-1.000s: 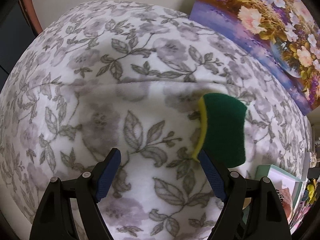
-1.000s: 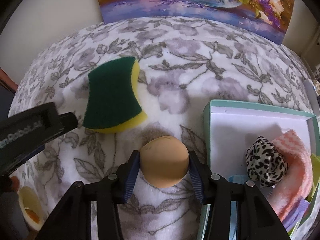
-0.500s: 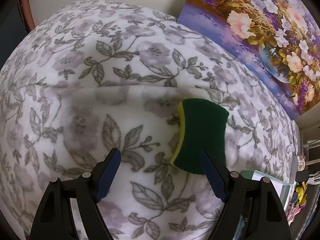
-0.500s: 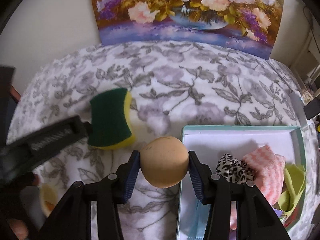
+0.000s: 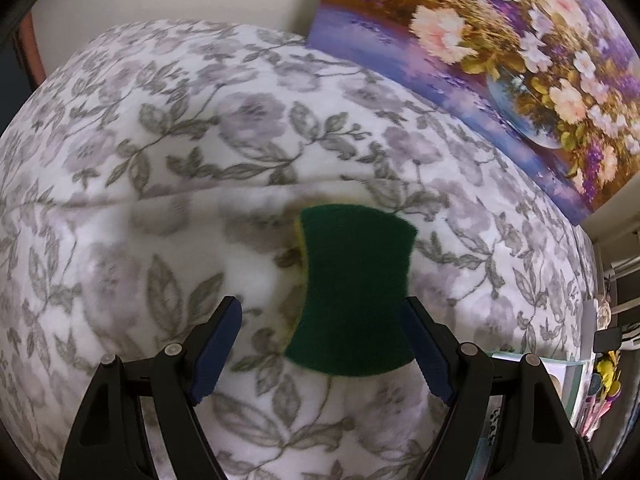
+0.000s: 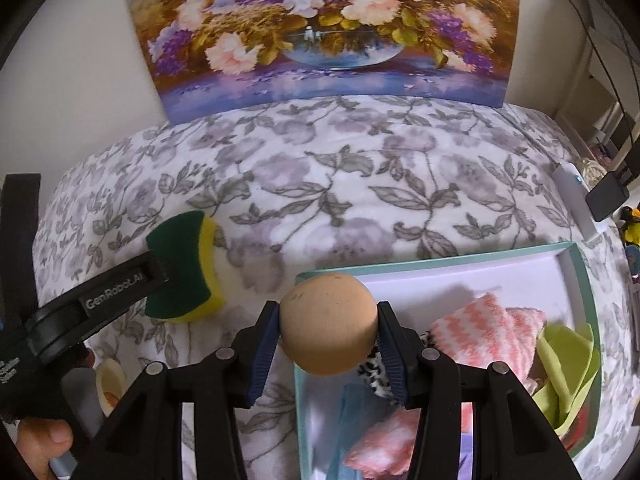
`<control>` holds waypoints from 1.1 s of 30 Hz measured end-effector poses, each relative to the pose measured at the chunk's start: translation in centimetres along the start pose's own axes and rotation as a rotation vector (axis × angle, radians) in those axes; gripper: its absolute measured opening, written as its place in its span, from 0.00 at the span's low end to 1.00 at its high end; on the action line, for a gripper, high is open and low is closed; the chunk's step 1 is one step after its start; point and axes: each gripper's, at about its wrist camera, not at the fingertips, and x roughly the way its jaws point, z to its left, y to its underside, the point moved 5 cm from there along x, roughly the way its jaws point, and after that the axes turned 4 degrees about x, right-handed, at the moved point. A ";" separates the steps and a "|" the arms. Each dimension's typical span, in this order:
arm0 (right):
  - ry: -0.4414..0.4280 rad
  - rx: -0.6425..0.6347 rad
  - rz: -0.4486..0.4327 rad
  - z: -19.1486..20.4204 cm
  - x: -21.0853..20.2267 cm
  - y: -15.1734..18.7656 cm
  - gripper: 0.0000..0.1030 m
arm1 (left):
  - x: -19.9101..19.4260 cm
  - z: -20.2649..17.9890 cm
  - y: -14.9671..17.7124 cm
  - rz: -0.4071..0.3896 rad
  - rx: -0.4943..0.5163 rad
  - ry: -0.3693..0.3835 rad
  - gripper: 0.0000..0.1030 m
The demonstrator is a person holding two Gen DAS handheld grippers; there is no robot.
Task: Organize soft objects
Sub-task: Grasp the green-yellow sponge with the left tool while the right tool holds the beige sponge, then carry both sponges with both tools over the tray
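Right gripper (image 6: 329, 334): clamped on the round tan foam ball (image 6: 328, 322), both blue pads pressed into its sides, held over the near left corner of the shallow teal-rimmed white box (image 6: 576, 276). Inside that box already: a pink-and-white zigzag cloth (image 6: 480, 332), a lime-green cloth (image 6: 568, 364) and a leopard-print fabric piece (image 6: 374, 376), all crowded toward the near and right side.

Best next, by judgement: carry the ball further in over the bare white floor toward the far edge of the box, lower until almost resting, then release; a drop from height onto the cloths risks a bounce or roll over the rim.

Left gripper (image 5: 320, 342): spread wide and empty, poised above the green-topped yellow scouring sponge (image 5: 354, 292), lying flat on the grey floral fleece blanket (image 5: 200, 152) toward its left edge. Sponge off-centre, close to the right-hand pad. Shift sideways to centre, descend to straddle the narrow waist, squeeze gently on the yellow foam.
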 end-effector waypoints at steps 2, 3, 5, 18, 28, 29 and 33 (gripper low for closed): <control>0.003 0.002 -0.003 -0.4 0.0 -0.1 0.49 | 0.4 -0.7 -0.2 -0.004 0.017 -0.001 0.80; 0.004 0.003 -0.003 -0.6 0.1 -0.2 0.49 | 0.7 -0.9 -0.2 -0.005 0.023 0.000 0.80; 0.007 0.005 -0.002 -0.9 0.2 -0.2 0.49 | 1.5 -1.4 -0.2 0.001 0.034 -0.007 0.80; 0.007 0.017 -0.027 -2.3 -2.6 -0.2 0.49 | 0.3 -3.1 0.8 0.000 0.064 0.001 0.64; 0.024 0.124 -0.074 -7.5 -8.7 0.4 0.49 | -7.4 -7.3 3.7 -0.023 0.138 0.102 0.64; 0.026 0.132 -0.068 -8.0 -8.9 0.7 0.49 | -7.9 -7.9 4.3 -0.019 0.149 0.115 0.64; 0.041 0.167 -0.036 -10.7 -9.6 2.3 0.49 | -8.5 -9.7 6.5 0.018 0.176 0.164 0.64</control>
